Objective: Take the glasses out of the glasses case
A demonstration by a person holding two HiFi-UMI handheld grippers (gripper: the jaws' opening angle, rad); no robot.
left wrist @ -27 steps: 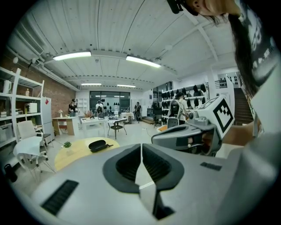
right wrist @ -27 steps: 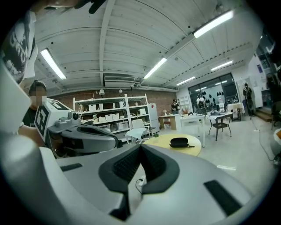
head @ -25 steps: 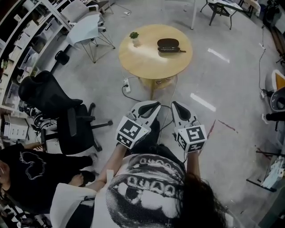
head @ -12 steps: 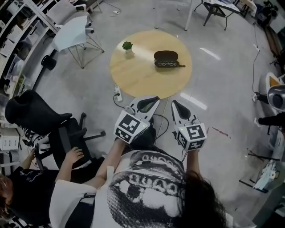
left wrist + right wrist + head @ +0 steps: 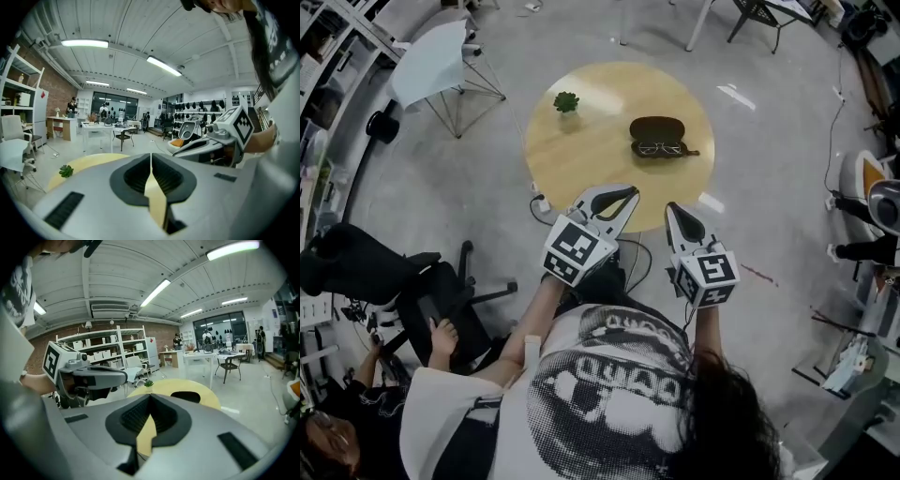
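Note:
On the right half of a round wooden table [image 5: 581,150] lies a dark glasses case [image 5: 657,130], open, with the glasses [image 5: 659,148] at its near edge. The case [image 5: 185,396] shows as a dark oval in the right gripper view. My left gripper [image 5: 628,192] hovers at the table's near edge, jaws shut and empty [image 5: 151,154]. My right gripper [image 5: 671,207] is beside it, just short of the rim, also shut and empty [image 5: 150,395]. Both are well short of the case.
A small potted plant [image 5: 566,101] stands on the table's far left part. A white chair [image 5: 441,56] is at the upper left, a black office chair [image 5: 356,262] and a seated person's hand [image 5: 442,333] at the lower left. Cables [image 5: 539,202] lie under the table.
Both grippers have advanced with the person toward the table, which now sits much closer beneath them. The jaws stayed shut throughout.

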